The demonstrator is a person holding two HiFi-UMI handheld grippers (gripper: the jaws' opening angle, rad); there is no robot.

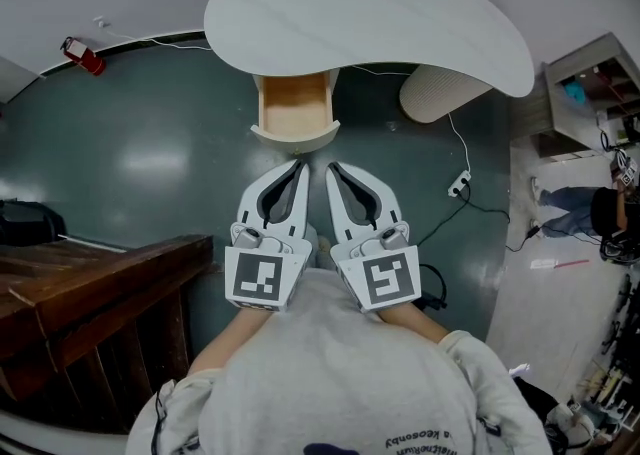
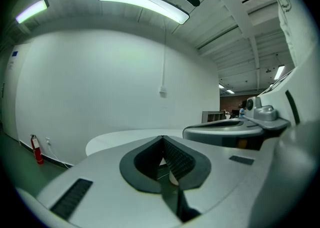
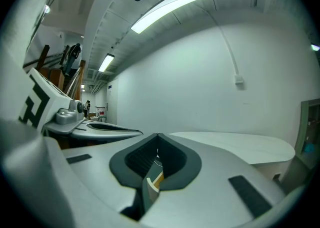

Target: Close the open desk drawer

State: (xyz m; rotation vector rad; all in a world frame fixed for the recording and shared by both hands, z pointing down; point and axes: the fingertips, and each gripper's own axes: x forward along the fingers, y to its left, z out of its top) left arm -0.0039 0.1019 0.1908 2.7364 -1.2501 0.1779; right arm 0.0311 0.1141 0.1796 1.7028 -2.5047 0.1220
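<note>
The open drawer (image 1: 293,105) sticks out from under the white curved desk top (image 1: 370,13); it has a pale wood inside and a white front panel (image 1: 295,134). My left gripper (image 1: 303,164) and right gripper (image 1: 331,167) lie side by side just short of that front panel, both pointing at it, both shut with nothing between the jaws. The left gripper view shows its jaws (image 2: 162,138) meeting at the tip, with the desk top (image 2: 125,137) beyond. In the right gripper view the jaws (image 3: 158,135) also meet, and a strip of the drawer's edge (image 3: 155,181) shows through the gap below.
A dark wooden piece of furniture (image 1: 100,283) stands close at my left. A ribbed white cylinder (image 1: 435,93) sits under the desk's right end, with a cable and power strip (image 1: 460,183) on the floor. Shelving (image 1: 590,93) and a person (image 1: 600,213) are at far right. A fire extinguisher (image 1: 82,55) lies by the back wall.
</note>
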